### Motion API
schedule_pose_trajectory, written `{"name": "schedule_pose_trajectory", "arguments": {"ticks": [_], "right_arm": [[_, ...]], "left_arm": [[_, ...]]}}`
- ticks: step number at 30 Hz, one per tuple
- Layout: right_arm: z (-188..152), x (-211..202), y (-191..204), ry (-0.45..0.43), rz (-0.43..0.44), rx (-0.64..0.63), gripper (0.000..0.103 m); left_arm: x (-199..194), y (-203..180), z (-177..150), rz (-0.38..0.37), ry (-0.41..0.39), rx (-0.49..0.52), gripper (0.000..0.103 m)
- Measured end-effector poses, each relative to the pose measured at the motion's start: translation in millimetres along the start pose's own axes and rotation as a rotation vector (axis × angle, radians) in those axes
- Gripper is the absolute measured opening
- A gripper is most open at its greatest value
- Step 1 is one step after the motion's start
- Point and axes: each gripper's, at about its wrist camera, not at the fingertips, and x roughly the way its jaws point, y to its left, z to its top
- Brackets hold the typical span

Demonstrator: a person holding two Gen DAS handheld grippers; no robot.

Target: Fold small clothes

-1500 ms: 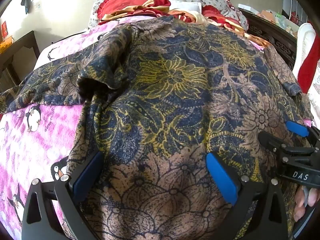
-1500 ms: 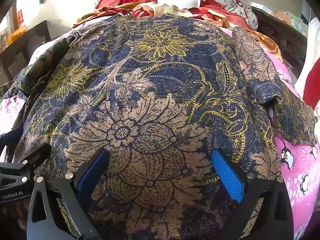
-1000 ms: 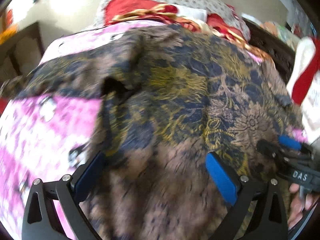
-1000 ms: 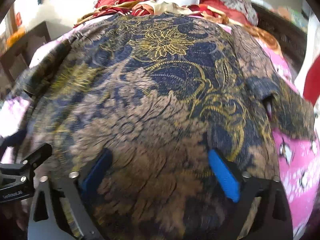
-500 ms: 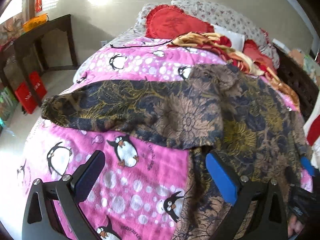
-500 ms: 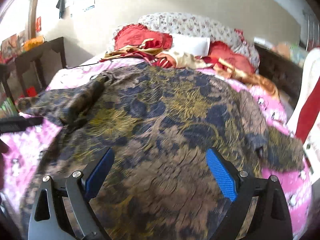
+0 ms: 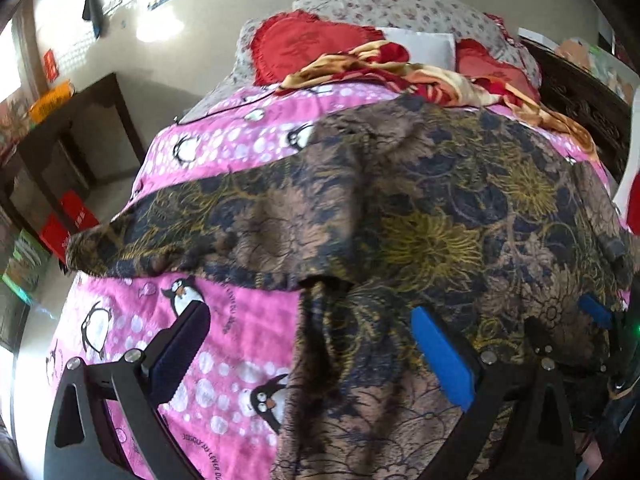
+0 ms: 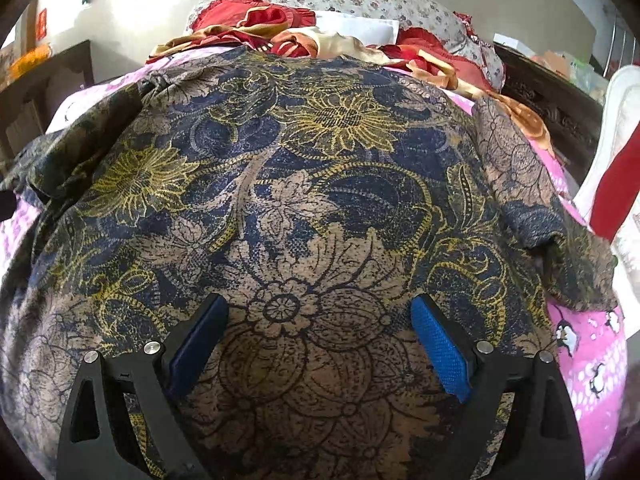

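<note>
My left gripper (image 7: 308, 344) hangs with its jaws spread wide over the pink penguin bedspread (image 7: 224, 344); the floral shirt (image 7: 420, 216) lies flat ahead, its left sleeve (image 7: 192, 224) stretched across the far side of the gap and its side edge running down between the fingers. My right gripper (image 8: 316, 336), jaws likewise spread and pinching nothing, sits directly over the shirt's lower body (image 8: 304, 240), cloth filling the whole span between its blue pads (image 8: 440, 356).

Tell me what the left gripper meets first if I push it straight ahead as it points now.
Probably the batik shirt: the open left gripper points at its left side edge, where the sleeve spreads across the pink penguin bedspread. Depth is unclear; it may brush the bedspread first.
</note>
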Motion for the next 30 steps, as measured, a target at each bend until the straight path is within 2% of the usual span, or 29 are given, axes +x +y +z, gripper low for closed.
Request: {"name": "schedule_pose_trajectory", "arguments": {"ticks": [16,21,25,30], "right_arm": [[-1,0,1,-0.001,0.009,0.007,0.102],[-1,0,1,0.000,0.006,0.004,0.102],[-1,0,2,0.004,0.006,0.004,0.102],[-3,1,3,0.002,0.006,0.000,0.102]], "left_arm": [[1,3,3,-0.005,0.004,-0.011,0.102],[2,14,3,-0.039,0.004,-0.026,0.102],[0,57,2,-0.143,0.007,-0.131,0.102],[3,133,0,-0.211,0.046,-0.292,0.102]]}}
